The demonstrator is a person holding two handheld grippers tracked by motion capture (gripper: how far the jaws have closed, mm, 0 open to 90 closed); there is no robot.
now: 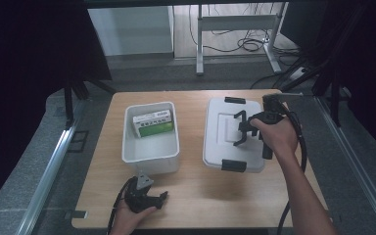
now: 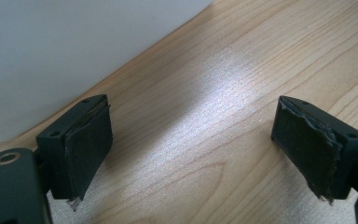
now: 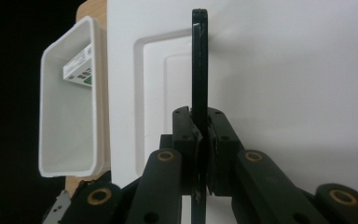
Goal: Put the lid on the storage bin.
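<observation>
Lid-lifting step, probably: right claw [image 3: 204, 154] clenched on lid handle [image 3: 199, 60]; left claw [image 2: 191, 149] released, at 7 o'clock on surface [image 1: 200, 196]. Next: raise lid [image 1: 227, 132], carry toward white bin [image 1: 151, 156] at 9 o'clock.

Both forearms are bare, with no sleeves in view. The left gripper [image 1: 147, 196] and right gripper [image 1: 245, 129] are black, each trailing a black cable. The left gripper carries a grey three-cornered plate on top. Its fingers [image 2: 86, 149] are blocky, with dark, frayed-edged pads and small screw holes. Brass-ringed pivots mark the right gripper's linkage arms [image 3: 165, 156].
</observation>
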